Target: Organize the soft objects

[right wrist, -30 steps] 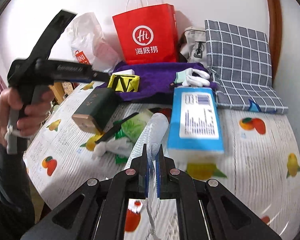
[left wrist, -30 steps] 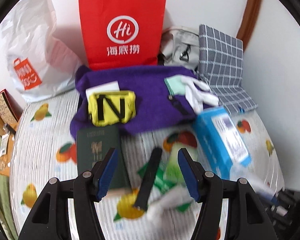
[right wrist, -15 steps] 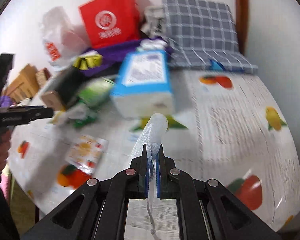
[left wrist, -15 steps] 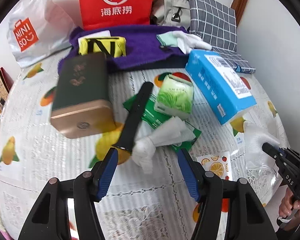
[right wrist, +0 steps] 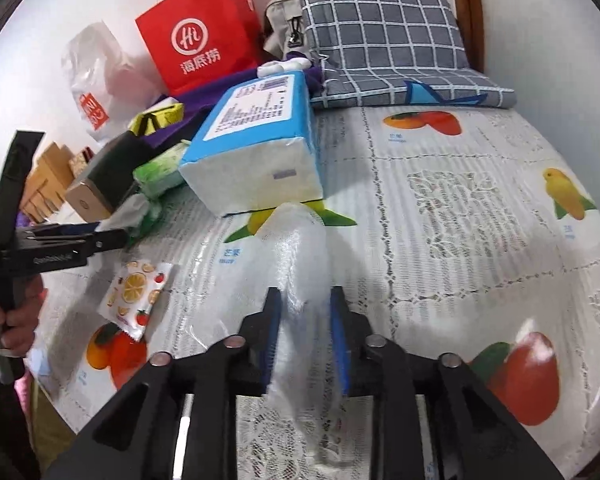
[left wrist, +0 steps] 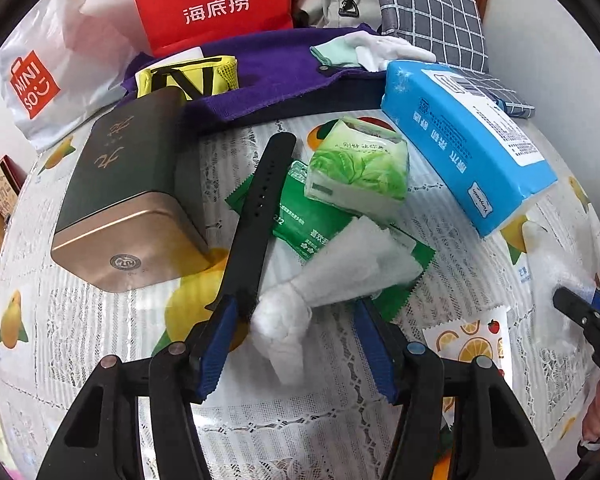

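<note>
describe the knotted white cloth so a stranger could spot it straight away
Start at the big blue tissue pack on the fruit-print tablecloth. Toward the camera lies a flat green packet; the knotted white cloth rests partly on it, between the left hand-held gripper fingers. It alone is plain white, twisted into a knot.

Table cover [right wrist: 460, 216]: white lace pattern printed with fruit
Tin box [left wrist: 128, 200]: dark green with gold end, lying on its side at the left
Watch strap [left wrist: 260, 208]: black, lying just beside the tin box, partly over a green packet [left wrist: 300, 220]
Red paper bag [left wrist: 212, 0]: stands against the wall at the back
White plastic bag [left wrist: 48, 76]: left of the red paper bag, orange logo
Sticker sheet [right wrist: 136, 296]: small, with orange slices, flat near the table's edge
Yellow pouch [left wrist: 188, 80]: black stripes, behind the tin box
</note>
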`<state>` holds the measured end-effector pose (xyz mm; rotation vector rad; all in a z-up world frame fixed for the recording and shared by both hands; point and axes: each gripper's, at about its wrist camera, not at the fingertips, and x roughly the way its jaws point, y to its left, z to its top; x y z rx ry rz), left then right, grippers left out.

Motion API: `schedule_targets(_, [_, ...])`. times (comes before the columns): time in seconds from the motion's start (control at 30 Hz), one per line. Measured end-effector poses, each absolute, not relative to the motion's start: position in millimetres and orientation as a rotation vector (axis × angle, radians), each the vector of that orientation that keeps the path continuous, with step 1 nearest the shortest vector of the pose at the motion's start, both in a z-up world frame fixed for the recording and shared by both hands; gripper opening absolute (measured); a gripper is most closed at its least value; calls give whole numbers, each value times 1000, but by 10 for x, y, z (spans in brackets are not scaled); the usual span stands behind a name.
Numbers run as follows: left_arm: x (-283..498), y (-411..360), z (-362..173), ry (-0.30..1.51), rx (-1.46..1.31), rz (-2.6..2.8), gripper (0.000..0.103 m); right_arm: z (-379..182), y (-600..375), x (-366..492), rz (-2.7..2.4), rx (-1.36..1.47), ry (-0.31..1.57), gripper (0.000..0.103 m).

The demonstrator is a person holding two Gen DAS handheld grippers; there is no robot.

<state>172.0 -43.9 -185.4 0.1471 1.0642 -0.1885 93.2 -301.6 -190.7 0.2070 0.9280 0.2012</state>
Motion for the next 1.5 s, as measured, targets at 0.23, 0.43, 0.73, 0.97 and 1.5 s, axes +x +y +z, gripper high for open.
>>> schedule_targets(0.23, [1695, -426, -1841, 1040, 160, -159, 28, -1902, -2811, 946, 200, 136, 922, 59])
schedule_targets(0.43, [1621, -314, -1778, 1052, 67, -226, 21, -1903, -2690, 956, 147, 64, 941, 60])
schedule_targets(0.73, [1369, -99, -1689, 1032, 17, -227, 21, -1757, -2799, 883, 223, 121, 881, 84])
schedule_targets(0.97, [1254, -20, -1694, 1029, -25, -231, 21, -1976, -2406, 1020, 236, -63, 937, 94])
schedule_targets(1.5, [1238, 446, -1721, 1058, -124, -85, 22, -1888, -2356, 879, 231, -63, 934, 7])
